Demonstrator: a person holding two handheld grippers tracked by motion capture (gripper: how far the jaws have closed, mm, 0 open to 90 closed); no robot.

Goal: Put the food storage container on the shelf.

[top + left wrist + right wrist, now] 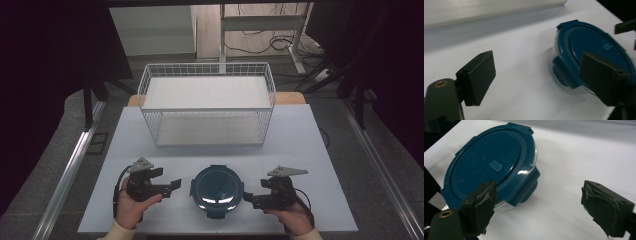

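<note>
A round clear container with a dark teal lid sits on the white table near the front edge, between my two grippers. My left gripper is just to its left, jaws wide apart and holding nothing. In the left gripper view the container lies beyond the right jaw, and my left gripper has bare table between its pads. My right gripper is close to the container's right side, open. In the right gripper view the lid sits by the left jaw of my right gripper, with one latch tab folded down.
A white wire basket with a flat white bottom stands at the back middle of the table. Bare white tabletop lies between it and the container. Table frames and cables stand on the floor behind.
</note>
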